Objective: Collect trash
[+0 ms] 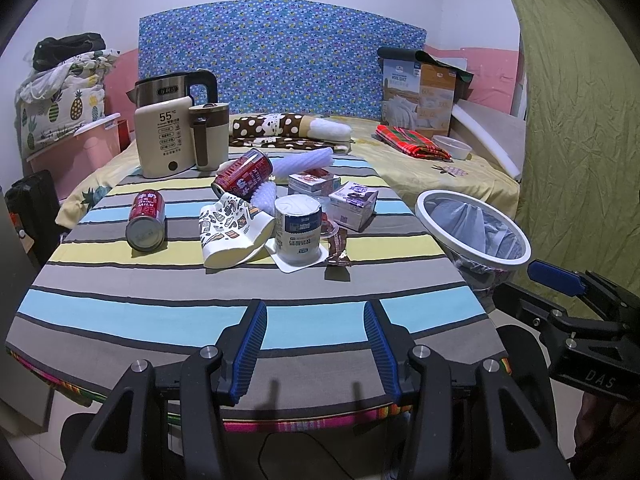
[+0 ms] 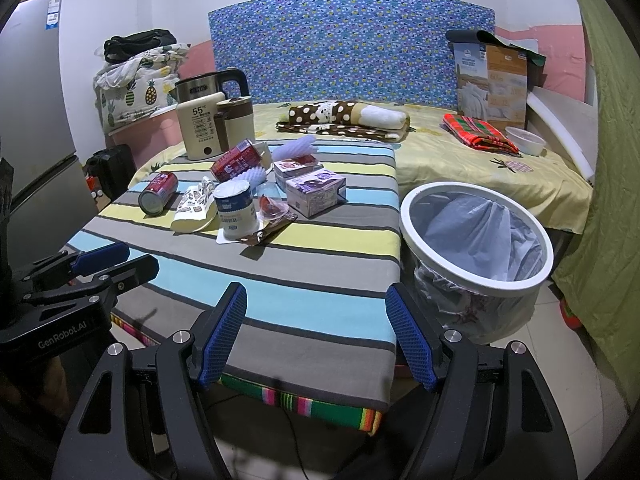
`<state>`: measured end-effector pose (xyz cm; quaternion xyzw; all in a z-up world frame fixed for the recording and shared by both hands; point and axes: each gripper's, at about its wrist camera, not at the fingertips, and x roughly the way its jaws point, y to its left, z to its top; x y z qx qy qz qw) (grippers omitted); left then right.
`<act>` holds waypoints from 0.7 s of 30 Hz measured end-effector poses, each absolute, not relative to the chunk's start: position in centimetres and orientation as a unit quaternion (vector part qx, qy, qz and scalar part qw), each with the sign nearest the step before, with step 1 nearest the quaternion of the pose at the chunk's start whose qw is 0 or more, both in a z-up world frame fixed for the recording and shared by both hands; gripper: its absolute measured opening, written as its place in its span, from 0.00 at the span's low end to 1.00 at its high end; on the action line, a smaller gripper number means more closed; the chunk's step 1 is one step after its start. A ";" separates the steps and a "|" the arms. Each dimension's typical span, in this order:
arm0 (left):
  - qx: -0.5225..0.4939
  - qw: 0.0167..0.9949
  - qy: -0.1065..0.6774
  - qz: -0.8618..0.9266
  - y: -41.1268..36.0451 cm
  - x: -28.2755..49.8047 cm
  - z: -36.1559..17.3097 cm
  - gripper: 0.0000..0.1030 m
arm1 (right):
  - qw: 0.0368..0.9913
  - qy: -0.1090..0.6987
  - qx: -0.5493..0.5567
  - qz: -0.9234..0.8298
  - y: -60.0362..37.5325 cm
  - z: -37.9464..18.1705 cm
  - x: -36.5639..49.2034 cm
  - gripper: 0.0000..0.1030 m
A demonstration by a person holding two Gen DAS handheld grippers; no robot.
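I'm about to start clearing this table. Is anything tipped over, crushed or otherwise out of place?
Yes. Two red cans lie on their sides, a paper cup is crushed flat, and a yogurt tub stands upside down on its peeled lid. No spilled liquid is visible.

Trash pile (image 1: 280, 208) lies mid-table (image 1: 120, 320); bin (image 1: 472, 224) stands right, kettle (image 1: 168, 128) behind.

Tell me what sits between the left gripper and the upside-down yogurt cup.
Nothing: from the left gripper to the yogurt cup there is only bare striped tablecloth. The left wrist view shows it best.
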<state>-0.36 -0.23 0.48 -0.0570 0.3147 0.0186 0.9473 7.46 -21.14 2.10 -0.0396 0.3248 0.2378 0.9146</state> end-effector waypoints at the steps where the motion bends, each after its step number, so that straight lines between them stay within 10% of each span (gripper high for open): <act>1: -0.057 0.947 0.315 0.018 -0.3 -0.4 0.5 0.49 | 0.915 0.325 -0.039 0.238 -21.1 2.1 7.5 0.71; 21: -0.057 0.944 0.324 0.013 -0.2 0.1 0.0 0.49 | 0.912 0.327 -0.040 0.242 -20.8 1.9 7.5 0.71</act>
